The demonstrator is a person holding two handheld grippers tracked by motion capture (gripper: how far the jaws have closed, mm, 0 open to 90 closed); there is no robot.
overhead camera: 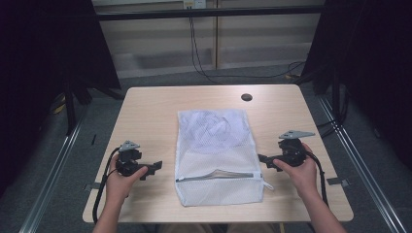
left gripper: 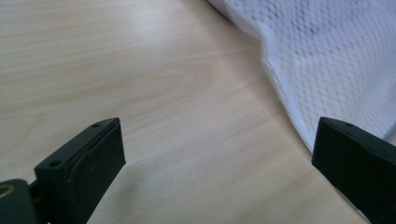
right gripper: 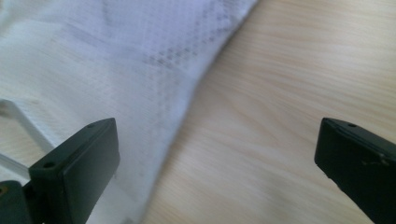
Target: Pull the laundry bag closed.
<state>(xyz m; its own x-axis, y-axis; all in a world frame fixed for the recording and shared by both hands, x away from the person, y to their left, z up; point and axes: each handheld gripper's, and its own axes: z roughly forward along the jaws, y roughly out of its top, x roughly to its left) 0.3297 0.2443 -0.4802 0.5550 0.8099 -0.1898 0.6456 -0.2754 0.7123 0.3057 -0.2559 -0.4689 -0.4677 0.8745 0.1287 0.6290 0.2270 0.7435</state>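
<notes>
The mesh bag (overhead camera: 216, 155), long axis running toward the tabletop's far edge, is flanked equally by the wide-open left gripper (overhead camera: 154, 167) and the wide-open right gripper (overhead camera: 265, 158).

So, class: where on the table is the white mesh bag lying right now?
In the high view, the white mesh bag lies flat at the middle of the table, between the left tool and the right tool, touching neither.

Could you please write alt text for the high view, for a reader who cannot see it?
A white mesh laundry bag lies flat in the middle of a light wooden table, its zipper partly open near the front. A person holds the left gripper and right gripper either side of it, both clear of the bag.
</notes>
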